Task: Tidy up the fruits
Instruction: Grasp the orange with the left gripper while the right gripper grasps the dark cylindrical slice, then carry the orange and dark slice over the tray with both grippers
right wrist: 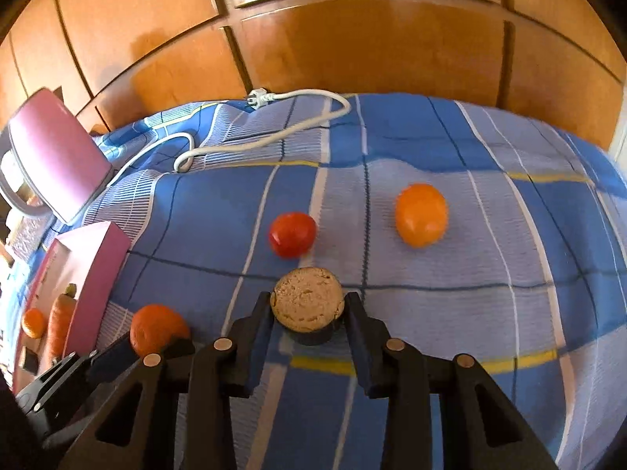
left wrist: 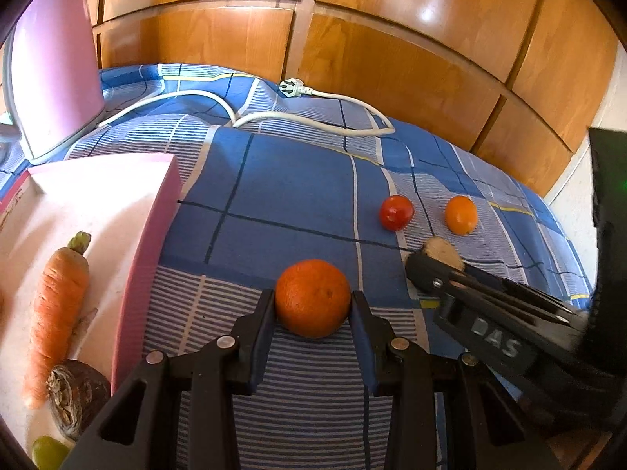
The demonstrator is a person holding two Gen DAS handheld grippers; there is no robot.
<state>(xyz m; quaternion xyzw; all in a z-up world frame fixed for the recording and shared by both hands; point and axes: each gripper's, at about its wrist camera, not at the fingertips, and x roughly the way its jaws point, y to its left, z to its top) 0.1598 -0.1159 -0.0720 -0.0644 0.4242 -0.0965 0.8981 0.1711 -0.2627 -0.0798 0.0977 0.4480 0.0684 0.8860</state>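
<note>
The left gripper (left wrist: 312, 305) has its jaws closed around a round, dimpled orange mandarin (left wrist: 312, 297) sitting on the blue checked bedsheet (left wrist: 298, 180), right beside the pink open box (left wrist: 149, 258). It's probably light and a bit squishy, so gripping across the widest part makes sense, no hard squeeze. The right gripper (right wrist: 308, 309) is clamped on a dark chunk with a rough tan cut face (right wrist: 308, 300), which looks firmer. A red tomato (right wrist: 292, 234), likely easy to bruise, lies loose further out.
</note>
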